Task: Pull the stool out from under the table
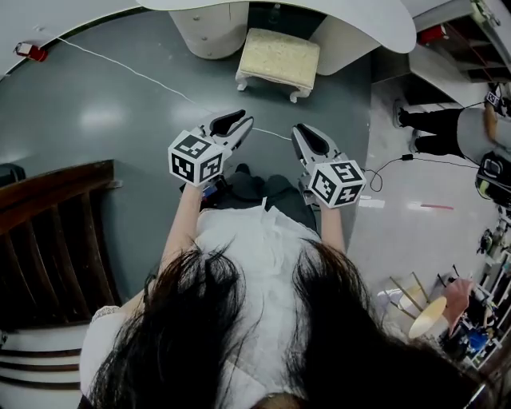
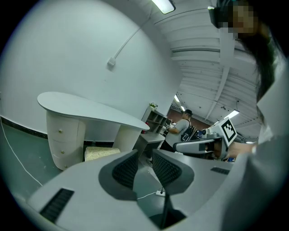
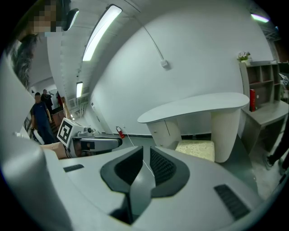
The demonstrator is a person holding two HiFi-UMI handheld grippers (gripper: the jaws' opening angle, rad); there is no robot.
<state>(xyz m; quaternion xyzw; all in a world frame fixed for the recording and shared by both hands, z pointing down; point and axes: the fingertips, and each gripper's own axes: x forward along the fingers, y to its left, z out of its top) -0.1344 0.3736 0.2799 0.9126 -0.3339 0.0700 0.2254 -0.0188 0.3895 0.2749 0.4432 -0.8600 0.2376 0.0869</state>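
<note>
Overhead and low views (common stool (image 1: 278,57))

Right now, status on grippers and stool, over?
Left gripper, right gripper shut, empty. Cream cushioned stool partly under white table, untouched. White cable across floor ahead.

No legible txt, labels or nos. anywhere

The table (image 1: 351,20) top is cut off by the head view's upper edge. In the left gripper view, the stool's (image 2: 100,153) legs are hidden behind the body of the left claw (image 2: 145,158). A bystander (image 1: 435,132) is cropped by the head view's right edge, and a dark wooden slatted frame (image 1: 48,240) by its left.
</note>
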